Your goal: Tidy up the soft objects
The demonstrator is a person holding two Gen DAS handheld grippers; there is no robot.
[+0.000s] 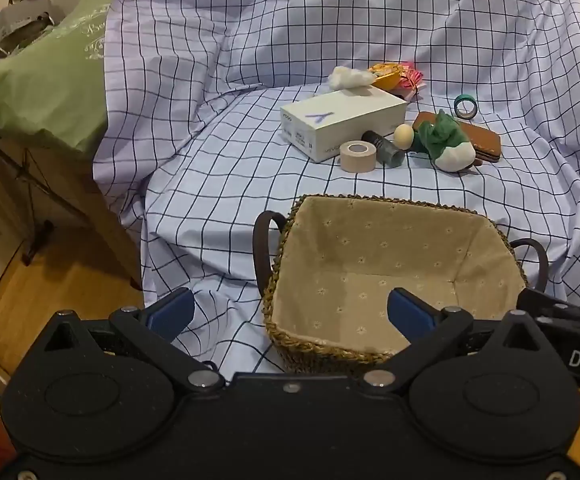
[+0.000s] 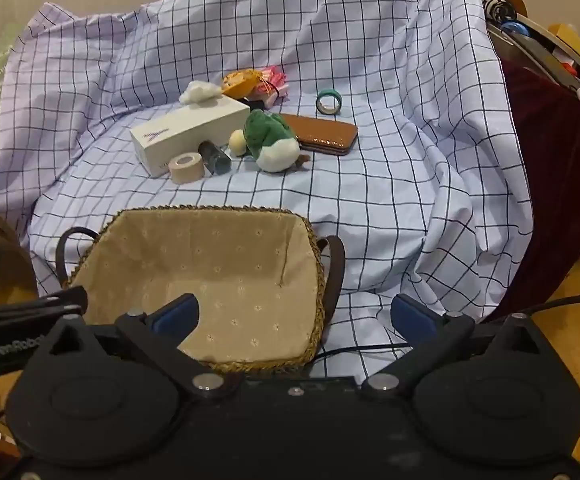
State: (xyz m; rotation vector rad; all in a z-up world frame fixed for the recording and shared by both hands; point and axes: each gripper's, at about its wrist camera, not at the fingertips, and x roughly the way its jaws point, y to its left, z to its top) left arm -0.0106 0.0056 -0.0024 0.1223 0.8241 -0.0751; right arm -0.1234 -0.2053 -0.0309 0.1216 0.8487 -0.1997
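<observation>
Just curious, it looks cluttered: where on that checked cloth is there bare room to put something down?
Bare cloth lies between the woven basket and the item cluster, and to the right past the brown case. The basket itself holds nothing. It is crowded around the white box, tan tape roll and green plush.

**Cloth, Straw and Leather on a Checked Sheet**

A matt cotton-like checked sheet (image 1: 218, 152) lay creased beneath a rough woven-straw basket (image 1: 290, 344), lined in soft printed cloth. Beyond the basket, a smooth cardboard box (image 1: 342, 120) stood beside a fuzzy green-and-white plush toy (image 1: 446, 140) and a glossy brown leather-look case (image 2: 322, 134). The pads (image 1: 170, 314) looked like matt blue plastic.
</observation>
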